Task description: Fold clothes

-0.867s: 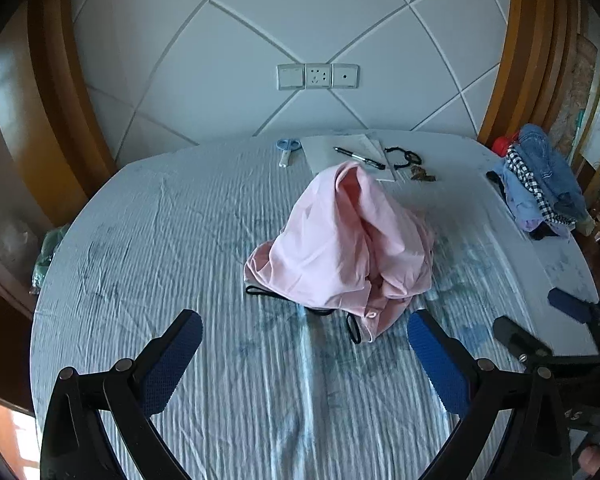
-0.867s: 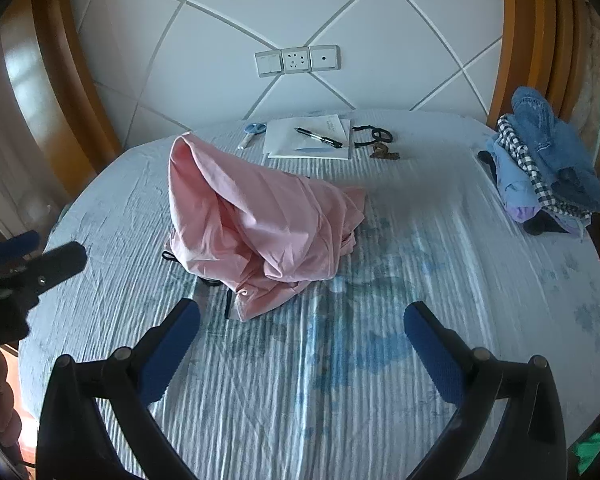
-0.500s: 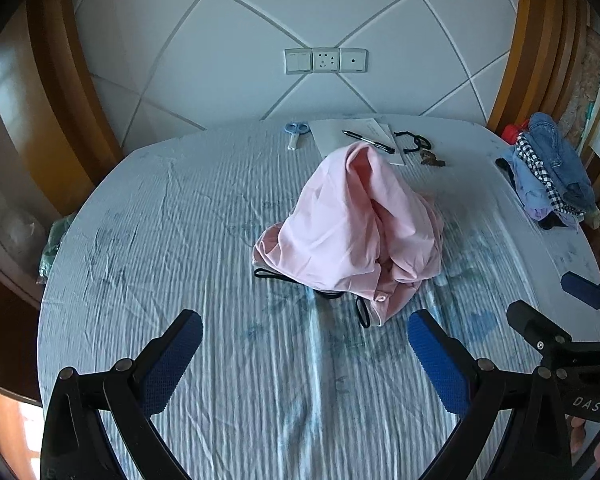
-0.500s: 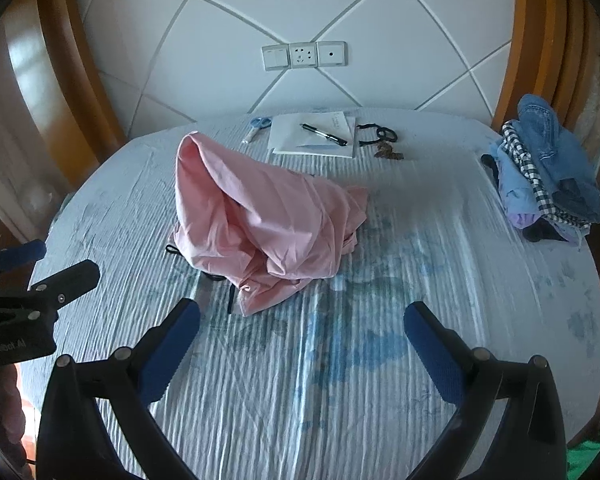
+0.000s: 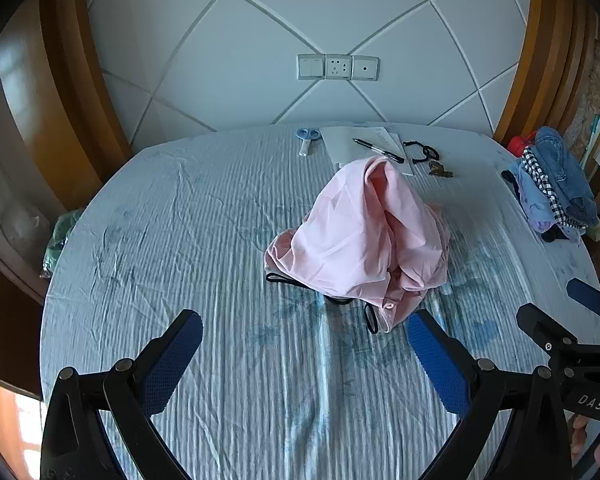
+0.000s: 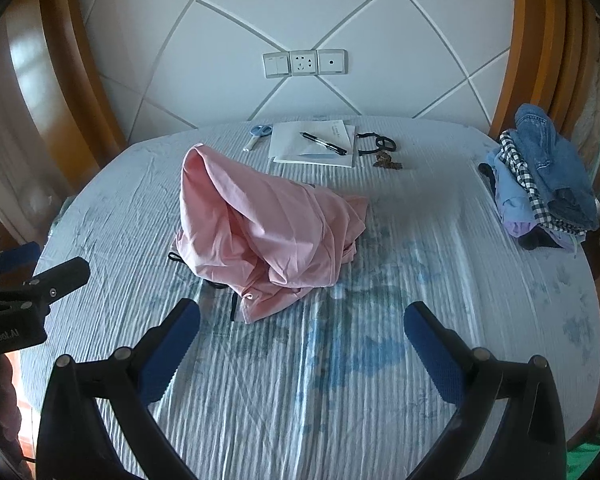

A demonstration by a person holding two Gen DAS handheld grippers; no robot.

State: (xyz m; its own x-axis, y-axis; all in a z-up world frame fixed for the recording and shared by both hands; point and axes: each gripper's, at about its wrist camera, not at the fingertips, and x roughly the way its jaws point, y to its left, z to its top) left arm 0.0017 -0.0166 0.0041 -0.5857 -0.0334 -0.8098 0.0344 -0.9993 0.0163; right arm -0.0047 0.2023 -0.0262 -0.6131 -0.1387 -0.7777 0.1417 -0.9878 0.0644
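Observation:
A crumpled pink garment [image 5: 360,240] with black trim lies heaped in the middle of the bed [image 5: 180,240]; it also shows in the right wrist view [image 6: 268,232]. My left gripper [image 5: 300,356] is open and empty, held above the bed short of the garment. My right gripper [image 6: 300,348] is open and empty, also short of the garment and to its right. The right gripper shows at the right edge of the left wrist view [image 5: 572,320]. The left gripper shows at the left edge of the right wrist view [image 6: 40,276].
A pile of clothes [image 6: 540,188] in denim, check and lilac sits at the bed's right edge. Papers with a pen [image 6: 320,144], scissors [image 6: 258,134], black hair ties [image 6: 380,144] and a small brown item lie at the far side by the padded wall.
Both grippers have drawn back and risen a little, so the bed and garment sit lower and smaller in view. The garment has not moved. Both stay open.

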